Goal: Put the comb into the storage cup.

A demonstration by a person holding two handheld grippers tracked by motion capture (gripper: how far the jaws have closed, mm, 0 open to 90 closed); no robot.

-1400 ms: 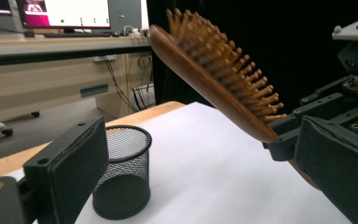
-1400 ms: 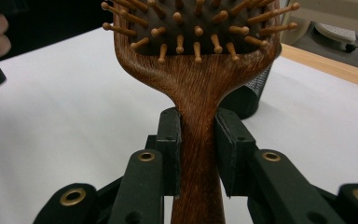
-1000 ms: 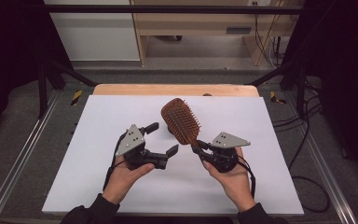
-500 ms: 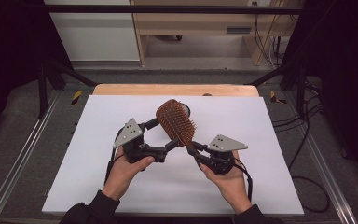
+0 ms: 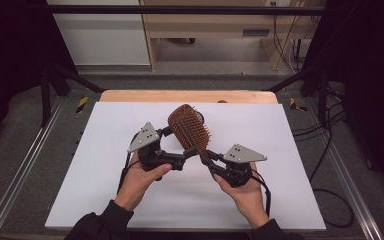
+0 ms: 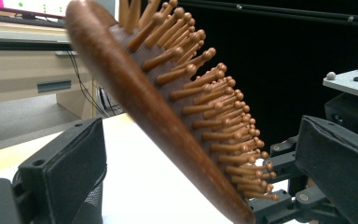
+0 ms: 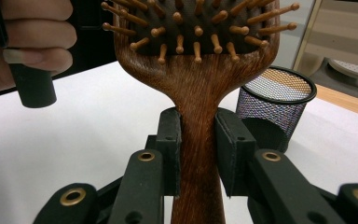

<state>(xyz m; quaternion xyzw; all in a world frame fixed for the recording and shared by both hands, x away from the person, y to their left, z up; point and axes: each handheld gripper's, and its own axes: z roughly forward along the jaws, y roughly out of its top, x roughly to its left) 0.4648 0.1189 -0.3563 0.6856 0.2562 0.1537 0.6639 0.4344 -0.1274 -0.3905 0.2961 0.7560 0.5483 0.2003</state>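
Jaws of my right gripper [image 7: 199,154] are clamped on the handle of the brown wooden paddle hairbrush [image 5: 189,130] — I see it raised above the middle of the white table [image 5: 100,150], head tilted to the far left. My left gripper [image 5: 180,145] gapes wide around the brush head, pads apart from it. Black mesh cup [image 7: 276,105] stands just beyond, on the right.

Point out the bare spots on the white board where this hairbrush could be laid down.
The white board is bare along its left side beside the left claw, and along its right side past the right claw. The near strip between the forearms is free too. It is crowded at the middle, around the hairbrush and mesh cup.
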